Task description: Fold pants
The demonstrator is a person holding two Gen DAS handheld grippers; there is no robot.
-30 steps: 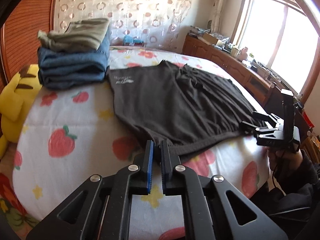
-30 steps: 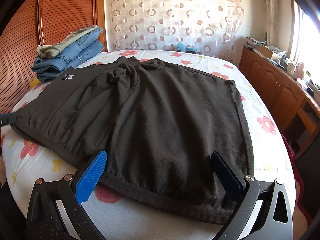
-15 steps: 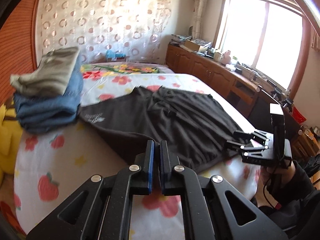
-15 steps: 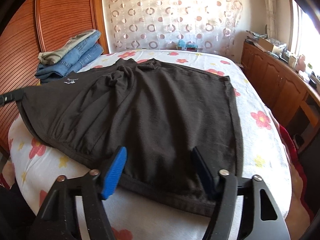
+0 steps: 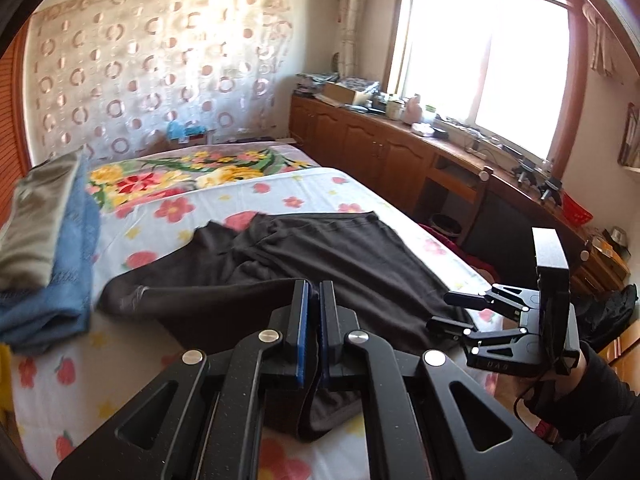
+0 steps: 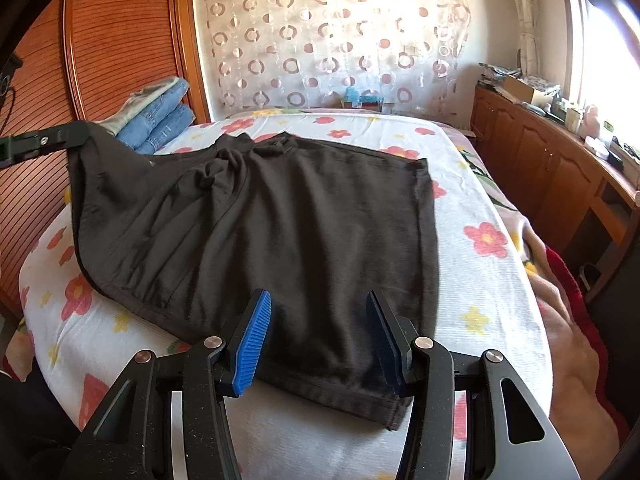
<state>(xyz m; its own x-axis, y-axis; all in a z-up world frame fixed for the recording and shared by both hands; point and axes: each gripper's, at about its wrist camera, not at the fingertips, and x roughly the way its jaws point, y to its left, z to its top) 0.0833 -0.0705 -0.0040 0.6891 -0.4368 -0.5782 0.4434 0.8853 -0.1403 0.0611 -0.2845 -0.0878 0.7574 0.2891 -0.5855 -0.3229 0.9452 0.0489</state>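
Note:
Dark brown pants (image 6: 304, 216) lie spread on the flowered bed (image 6: 472, 288); they also show in the left wrist view (image 5: 320, 264). My left gripper (image 5: 314, 320) is shut on the pants' left waistband corner and holds it lifted off the bed; in the right wrist view it appears at the far left (image 6: 60, 138) with the cloth hanging from it. My right gripper (image 6: 318, 340) is open, its jaws apart over the pants' near hem; it shows in the left wrist view at the right (image 5: 452, 312).
A stack of folded jeans and a khaki garment (image 6: 156, 116) sits at the bed's far left by the wooden headboard (image 6: 120, 40). Wooden cabinets (image 6: 560, 168) with clutter run along the right under the window. A red blanket (image 6: 568, 280) lies at the bed's right edge.
My left gripper has lifted the pants' left corner up off the bed and inward. My right gripper's jaws have narrowed while moving a little forward over the hem.

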